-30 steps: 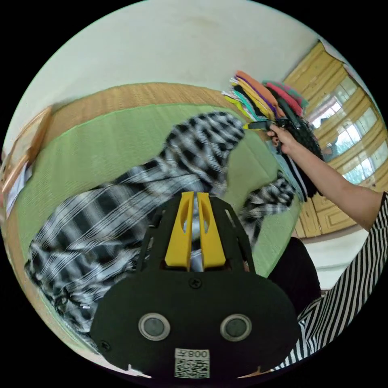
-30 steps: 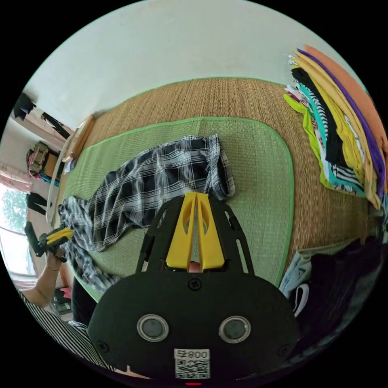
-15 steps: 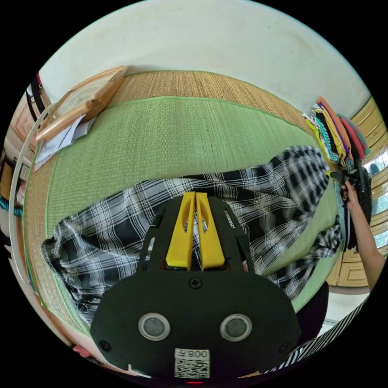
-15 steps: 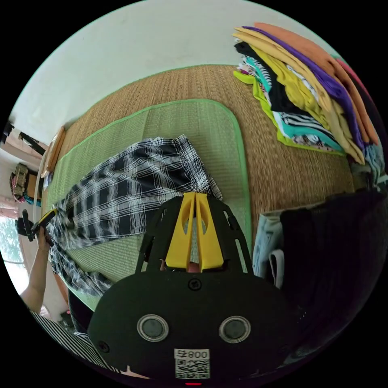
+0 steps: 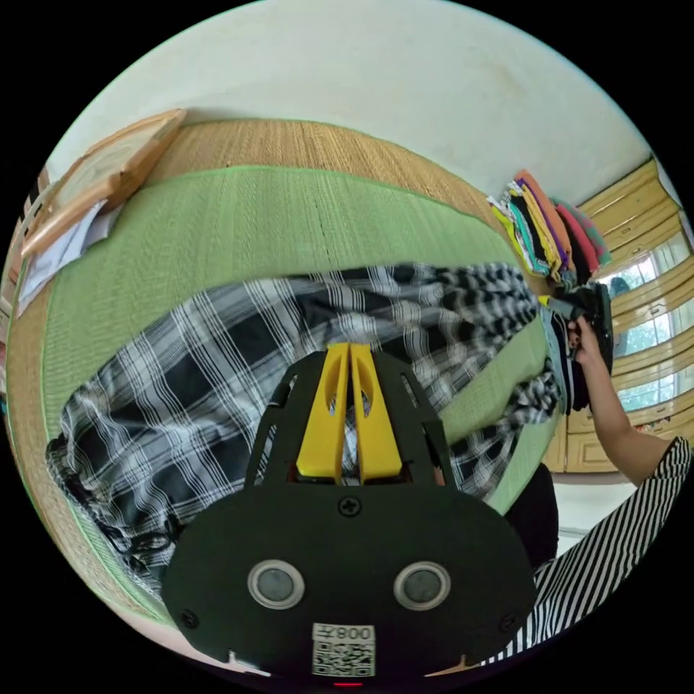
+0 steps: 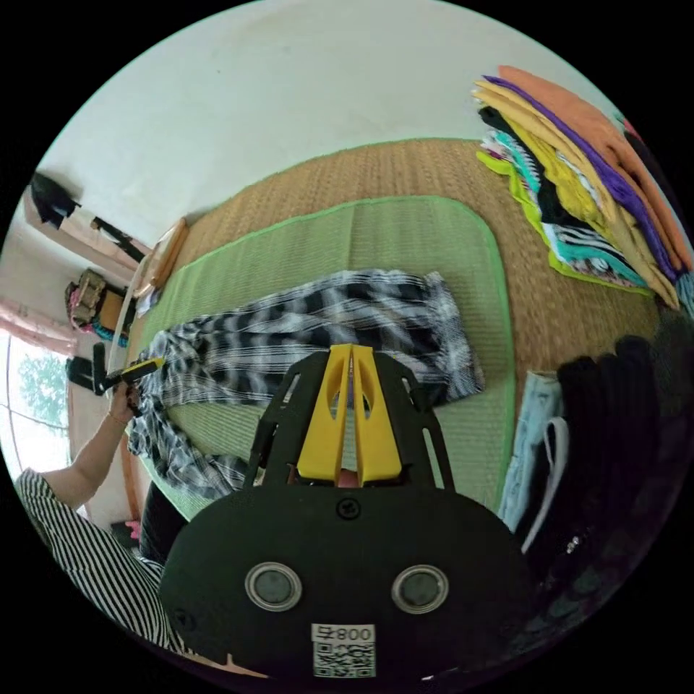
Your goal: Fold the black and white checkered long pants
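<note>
Left gripper view: our left tool (image 5: 350,405) has its yellow jaws pressed together over the black and white checkered pants (image 5: 195,376), with cloth showing in the thin slit between them, so we judge it pinching one end. The pants stretch across the green mat (image 5: 238,224) toward the right tool (image 5: 557,305), seen in the person's hand (image 5: 584,347) at the far end. In the right gripper view the right tool (image 6: 350,416) is likewise pressed together; whether fabric is caught there we cannot tell. One leg (image 6: 181,455) trails loose toward the mat edge. Risk as we judge it: uneven pull could twist the legs, or a thin pinch could slip free; the stack of folded clothes (image 6: 585,188) lies near the right side and could be brushed. Against half a second ago, the pants lie longer and flatter across the mat.
</note>
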`<state>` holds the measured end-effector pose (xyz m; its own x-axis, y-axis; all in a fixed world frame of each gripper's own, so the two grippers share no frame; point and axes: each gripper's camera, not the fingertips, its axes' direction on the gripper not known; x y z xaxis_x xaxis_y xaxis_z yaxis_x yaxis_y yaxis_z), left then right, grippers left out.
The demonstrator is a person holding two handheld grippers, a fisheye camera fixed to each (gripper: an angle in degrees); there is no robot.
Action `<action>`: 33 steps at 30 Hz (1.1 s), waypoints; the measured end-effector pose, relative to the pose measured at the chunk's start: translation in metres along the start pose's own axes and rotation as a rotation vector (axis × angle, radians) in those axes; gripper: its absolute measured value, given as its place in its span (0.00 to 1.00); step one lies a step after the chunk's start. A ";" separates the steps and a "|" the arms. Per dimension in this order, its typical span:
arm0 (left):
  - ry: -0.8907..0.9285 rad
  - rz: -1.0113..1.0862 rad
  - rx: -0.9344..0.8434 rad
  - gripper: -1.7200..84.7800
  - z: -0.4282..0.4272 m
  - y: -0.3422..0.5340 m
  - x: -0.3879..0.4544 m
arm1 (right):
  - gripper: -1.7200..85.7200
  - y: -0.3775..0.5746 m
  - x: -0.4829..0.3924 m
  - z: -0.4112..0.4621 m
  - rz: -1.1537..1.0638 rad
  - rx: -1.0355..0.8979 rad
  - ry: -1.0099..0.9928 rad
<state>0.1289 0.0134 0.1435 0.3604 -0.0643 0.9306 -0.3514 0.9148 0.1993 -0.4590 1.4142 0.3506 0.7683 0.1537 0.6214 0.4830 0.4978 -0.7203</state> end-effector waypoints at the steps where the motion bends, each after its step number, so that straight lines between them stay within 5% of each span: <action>1: -0.010 0.002 -0.034 0.02 0.008 0.005 -0.004 | 0.02 -0.009 -0.017 0.008 -0.045 -0.010 -0.037; 11: -0.004 0.062 -0.067 0.02 0.035 0.028 -0.024 | 0.02 -0.095 -0.134 0.106 -0.252 -0.134 -0.002; 21: -0.006 0.112 0.001 0.02 0.039 0.042 -0.045 | 0.02 -0.092 -0.102 0.050 -0.176 0.032 -0.021; 29: -0.016 -0.048 0.005 0.02 0.056 0.053 -0.089 | 0.02 -0.079 -0.020 0.046 0.078 0.001 0.017; 33: -0.120 -0.146 0.118 0.02 0.032 0.076 -0.107 | 0.02 -0.067 -0.033 0.021 0.017 0.058 0.057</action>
<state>0.0363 0.0767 0.0690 0.3121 -0.2457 0.9177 -0.4041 0.8399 0.3623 -0.5257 1.3936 0.3848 0.7997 0.1140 0.5895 0.4459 0.5448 -0.7102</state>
